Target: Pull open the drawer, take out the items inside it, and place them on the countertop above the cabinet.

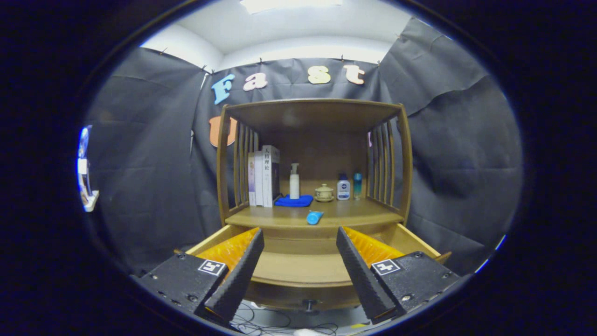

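While the hand-held gripper is hanging released, the pulled-out wooden drawer is lying between its fingers; a blue tube is resting on the counter beyond.

The drawer stands pulled out below the surface, where a tube lies in front of books, cloth and bottles. The tongs gape apart over the drawer.

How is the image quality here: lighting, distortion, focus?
Gripper view: even overhead light, no glare; fisheye bends the cabinet posts outward; the open drawer and blue tube are sharp; the tool, open, is near and slightly soft.
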Demonstrator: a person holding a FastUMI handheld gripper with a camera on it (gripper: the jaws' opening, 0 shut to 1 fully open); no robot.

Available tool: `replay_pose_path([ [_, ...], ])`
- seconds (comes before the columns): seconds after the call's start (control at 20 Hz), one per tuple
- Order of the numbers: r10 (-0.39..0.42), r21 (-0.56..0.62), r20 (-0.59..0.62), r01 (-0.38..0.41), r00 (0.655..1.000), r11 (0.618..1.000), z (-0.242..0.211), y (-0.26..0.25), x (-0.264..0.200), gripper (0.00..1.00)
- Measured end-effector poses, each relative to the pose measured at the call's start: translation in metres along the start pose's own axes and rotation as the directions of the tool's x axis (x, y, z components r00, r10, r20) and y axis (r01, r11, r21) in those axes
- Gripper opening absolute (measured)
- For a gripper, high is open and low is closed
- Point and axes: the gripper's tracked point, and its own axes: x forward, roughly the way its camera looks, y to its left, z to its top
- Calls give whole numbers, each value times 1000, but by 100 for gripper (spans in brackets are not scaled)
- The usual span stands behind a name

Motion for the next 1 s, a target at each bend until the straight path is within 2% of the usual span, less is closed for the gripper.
replay_pose_path([
  [0.25, -40, -24, -64, 38, 997, 999, -72, -4, -11, 99],
  [0.4, -64, -24, -147, 61, 987, 998, -113, -4, -10, 99],
  [1.0, -117, -57, -203, 107, 972, 993, -160, -6, 18, 99],
])
